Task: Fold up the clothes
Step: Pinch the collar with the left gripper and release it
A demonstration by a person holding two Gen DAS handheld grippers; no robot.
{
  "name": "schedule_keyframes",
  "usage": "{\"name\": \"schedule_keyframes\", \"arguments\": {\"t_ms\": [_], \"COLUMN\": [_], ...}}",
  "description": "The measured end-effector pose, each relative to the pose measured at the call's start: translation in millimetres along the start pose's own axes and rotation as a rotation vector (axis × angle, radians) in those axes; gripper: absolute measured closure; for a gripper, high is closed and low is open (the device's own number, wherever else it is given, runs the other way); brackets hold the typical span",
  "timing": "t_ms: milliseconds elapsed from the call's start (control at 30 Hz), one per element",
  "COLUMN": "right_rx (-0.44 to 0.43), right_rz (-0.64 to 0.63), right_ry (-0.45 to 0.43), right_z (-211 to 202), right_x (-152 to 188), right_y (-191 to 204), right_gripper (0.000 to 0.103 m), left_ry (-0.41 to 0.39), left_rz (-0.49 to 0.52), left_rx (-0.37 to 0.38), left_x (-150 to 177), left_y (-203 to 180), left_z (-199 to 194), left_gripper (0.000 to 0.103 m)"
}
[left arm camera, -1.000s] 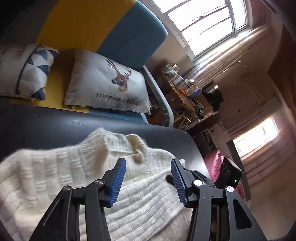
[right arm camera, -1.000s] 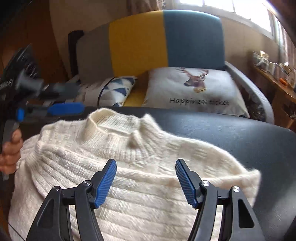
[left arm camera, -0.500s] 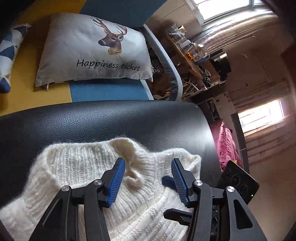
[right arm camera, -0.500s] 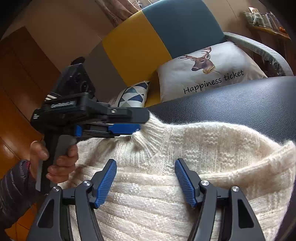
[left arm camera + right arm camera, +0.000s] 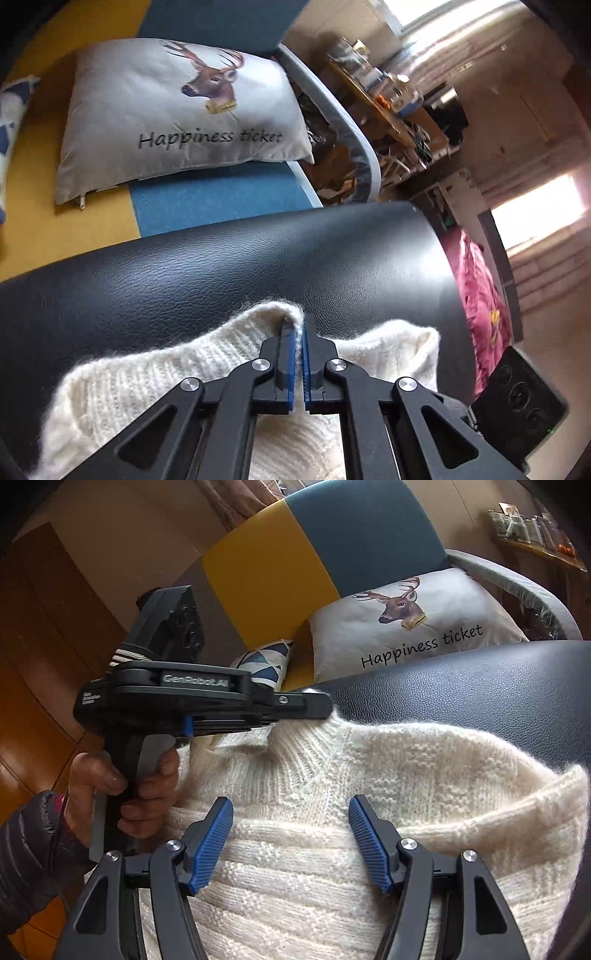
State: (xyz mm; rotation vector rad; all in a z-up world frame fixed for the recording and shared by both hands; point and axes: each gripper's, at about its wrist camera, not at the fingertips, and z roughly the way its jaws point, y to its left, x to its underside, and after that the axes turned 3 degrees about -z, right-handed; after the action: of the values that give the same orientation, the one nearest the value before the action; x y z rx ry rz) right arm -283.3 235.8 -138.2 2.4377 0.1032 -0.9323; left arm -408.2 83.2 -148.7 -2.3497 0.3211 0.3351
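Note:
A cream knit sweater (image 5: 406,775) lies on a black leather surface (image 5: 498,686), collar toward the sofa. My left gripper (image 5: 299,328) has its jaws closing tight on the collar's edge, with a fold of the sweater (image 5: 147,380) pinched between the blue pads. The right wrist view shows that left gripper (image 5: 325,710) from the side, held by a hand (image 5: 103,775), its tip at the collar. My right gripper (image 5: 291,805) hovers open over the sweater's chest below the collar, with nothing pinched between its fingers.
Behind the black leather surface (image 5: 221,277) stands a yellow and blue sofa (image 5: 295,554) with a deer cushion (image 5: 177,110) and a triangle-patterned cushion (image 5: 266,661). A cluttered desk (image 5: 388,99), a pink cloth (image 5: 480,302) and a black device (image 5: 517,398) lie to the right.
My left gripper moved in over the sweater to the collar and went from open to shut on its edge. My right gripper tilted a little and stayed open above the chest.

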Motion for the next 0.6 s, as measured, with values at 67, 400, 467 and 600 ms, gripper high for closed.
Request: {"name": "schedule_keyframes", "arguments": {"t_ms": [67,400,467,600], "right_rx": [0.008,-0.214,-0.319,-0.391], "right_rz": [-0.005,0.1,0.176,0.288], "right_ry": [0.005,0.045,0.108,0.235], "right_z": [0.7,3.5,27.8,78.2], "right_x": [-0.2,-42.6,-56.4,-73.5], "right_y": [0.9,17.1,23.6,31.1], "right_gripper": [0.036,0.034,0.034,0.033], "left_ry": [-0.027,-0.311,-0.295,-0.258], "left_rz": [-0.02,0.037,0.095,0.095], "left_rx": [0.004,-0.119,-0.225,-0.337], "left_x": [3.6,86.0,109.9,136.8], "left_y": [2.3,15.5,18.6,31.6], "left_z": [-13.0,-133.3,-135.2,-132.1], "left_gripper": [0.098,0.049,0.051,0.054]}}
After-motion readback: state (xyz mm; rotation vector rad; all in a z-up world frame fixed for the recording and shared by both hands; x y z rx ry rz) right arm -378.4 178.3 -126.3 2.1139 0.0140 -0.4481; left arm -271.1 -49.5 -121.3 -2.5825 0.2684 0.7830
